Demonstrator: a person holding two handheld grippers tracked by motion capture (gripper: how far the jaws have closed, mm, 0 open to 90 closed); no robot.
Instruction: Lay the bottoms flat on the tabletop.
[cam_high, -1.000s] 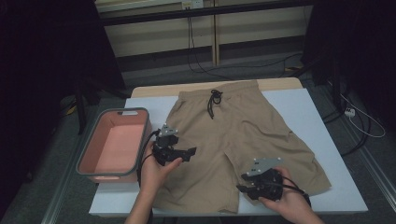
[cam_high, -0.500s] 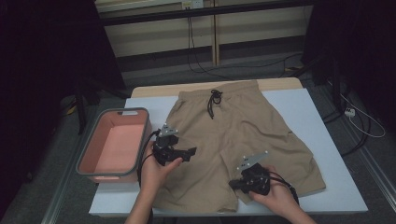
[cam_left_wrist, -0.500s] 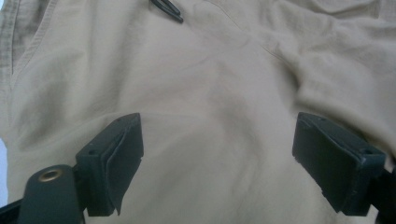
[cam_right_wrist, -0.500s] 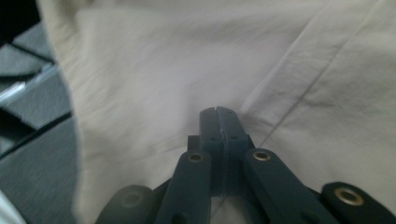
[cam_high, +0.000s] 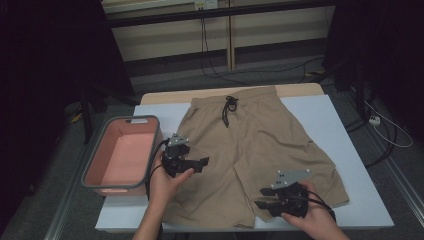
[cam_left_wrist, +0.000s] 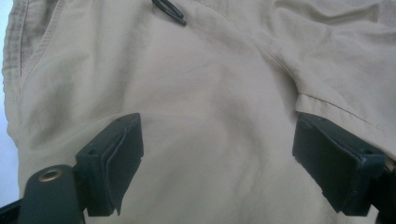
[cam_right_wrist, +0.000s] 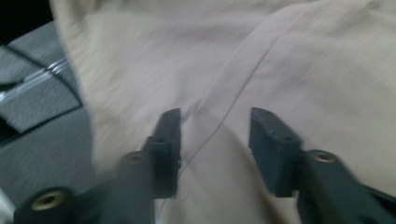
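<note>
The right gripper (cam_high: 261, 198) (jaws apart, like the left gripper's (cam_high: 202, 162)) has slid leftward over the shorts (cam_high: 260, 145).

Count, high view: one pair of tan shorts (cam_high: 250, 150) spread on one white-topped table (cam_high: 340, 125), with one black drawstring (cam_high: 230, 107) at the waistband. One pink bin (cam_high: 122, 160) with a grey rim, standing at the table's left edge. Two hand-held grippers, the left gripper (cam_high: 197, 162) and the right gripper (cam_high: 262, 200), each with two black jaws and one grey three-cornered plate on top; two hands, the left hand (cam_high: 167, 182) and the right hand (cam_high: 312, 217), one per gripper.
</note>
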